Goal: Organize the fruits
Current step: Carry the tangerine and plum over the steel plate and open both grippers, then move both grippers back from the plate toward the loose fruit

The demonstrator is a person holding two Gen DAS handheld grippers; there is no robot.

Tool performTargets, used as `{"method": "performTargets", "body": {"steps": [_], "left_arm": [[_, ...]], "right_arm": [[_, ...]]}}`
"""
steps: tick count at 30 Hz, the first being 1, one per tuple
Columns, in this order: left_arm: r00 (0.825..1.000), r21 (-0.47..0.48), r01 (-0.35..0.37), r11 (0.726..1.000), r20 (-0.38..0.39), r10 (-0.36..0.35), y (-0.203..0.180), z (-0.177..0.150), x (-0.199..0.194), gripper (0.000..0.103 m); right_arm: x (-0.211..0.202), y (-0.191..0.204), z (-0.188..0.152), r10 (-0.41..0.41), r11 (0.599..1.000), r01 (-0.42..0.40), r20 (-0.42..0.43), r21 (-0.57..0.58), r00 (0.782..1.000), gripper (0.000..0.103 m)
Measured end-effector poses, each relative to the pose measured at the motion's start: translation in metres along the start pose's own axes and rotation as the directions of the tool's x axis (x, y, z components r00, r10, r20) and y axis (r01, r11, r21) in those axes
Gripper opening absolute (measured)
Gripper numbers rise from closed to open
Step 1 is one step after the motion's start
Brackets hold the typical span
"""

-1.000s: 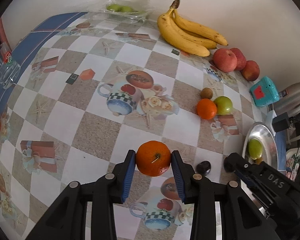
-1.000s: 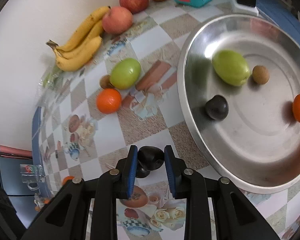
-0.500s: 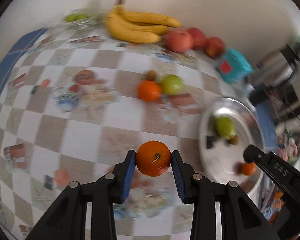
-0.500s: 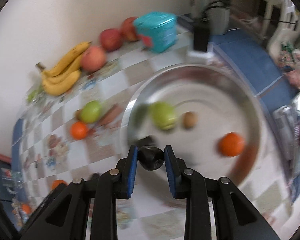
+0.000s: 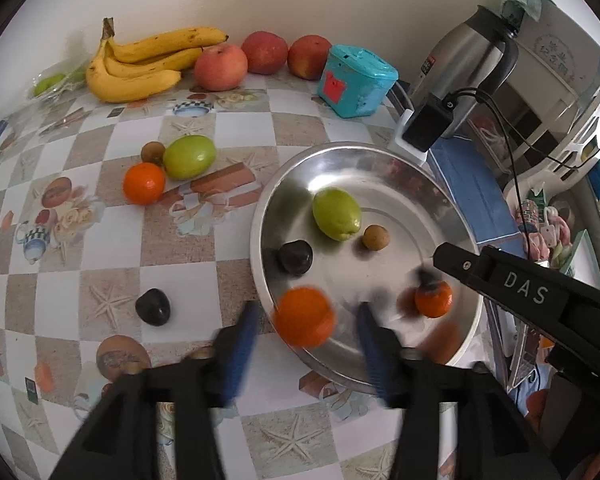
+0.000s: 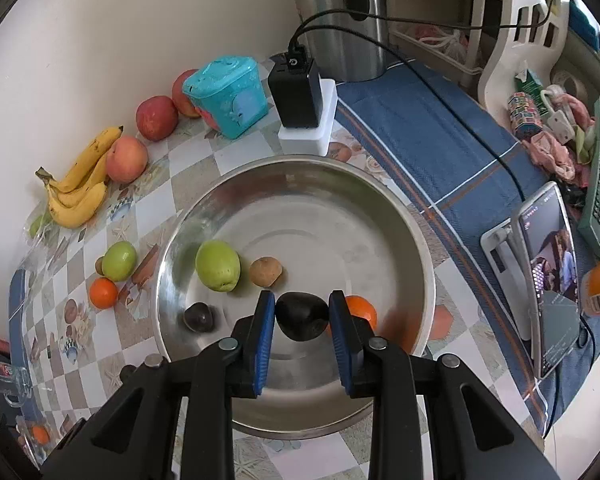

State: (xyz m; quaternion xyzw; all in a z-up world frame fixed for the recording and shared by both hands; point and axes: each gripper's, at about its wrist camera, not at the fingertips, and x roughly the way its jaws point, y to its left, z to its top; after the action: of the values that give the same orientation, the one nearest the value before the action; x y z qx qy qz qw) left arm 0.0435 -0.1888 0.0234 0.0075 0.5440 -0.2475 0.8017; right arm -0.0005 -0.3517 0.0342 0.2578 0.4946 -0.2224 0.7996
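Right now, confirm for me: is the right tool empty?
No: the right tool has a dark plum between its blue pads over the steel bowl.

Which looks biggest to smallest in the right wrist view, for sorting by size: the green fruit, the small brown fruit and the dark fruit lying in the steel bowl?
1. green fruit
2. small brown fruit and dark fruit: alike, too close to rank.
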Motion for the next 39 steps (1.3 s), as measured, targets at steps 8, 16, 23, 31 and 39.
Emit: {"method": "performTargets", "body": {"steps": [8,16,23,31,39], "left_arm": [[1.0,-0.055,-0.022,0.998,0.004,0.022,0.019,0.004,-0.002,0.084],[0.997,-0.173,-0.082,0.981,0.001,0.084,0.058,0.007,-0.012,0.103],[0.976,-0.321,-0.214,0.923,-0.022,0.218,0.119,0.002,-0.021,0.103],[0.956,-0.417,-0.284,0.863,-0.055,0.288,0.172,-0.01,-0.032,0.103],[0.948,-0.429,-0.306,0.85,-0.057,0.312,0.201,-0.014,-0.045,0.103]], "right_arm": [[0.002,-0.004,0.002,0.041,0.999,-0.041,0.002,0.03,0.999,0.031],[-0.003,0.002,0.001,0.052,0.998,-0.052,0.009,0.023,0.999,0.038],[0.004,0.04,-0.011,0.051,0.998,-0.052,-0.019,-0.045,0.999,0.043],[0.006,0.104,-0.031,0.053,0.981,-0.058,-0.031,-0.183,0.998,0.043],[0.01,0.158,-0.049,0.078,0.96,-0.092,-0.061,-0.264,0.995,0.043]]}}
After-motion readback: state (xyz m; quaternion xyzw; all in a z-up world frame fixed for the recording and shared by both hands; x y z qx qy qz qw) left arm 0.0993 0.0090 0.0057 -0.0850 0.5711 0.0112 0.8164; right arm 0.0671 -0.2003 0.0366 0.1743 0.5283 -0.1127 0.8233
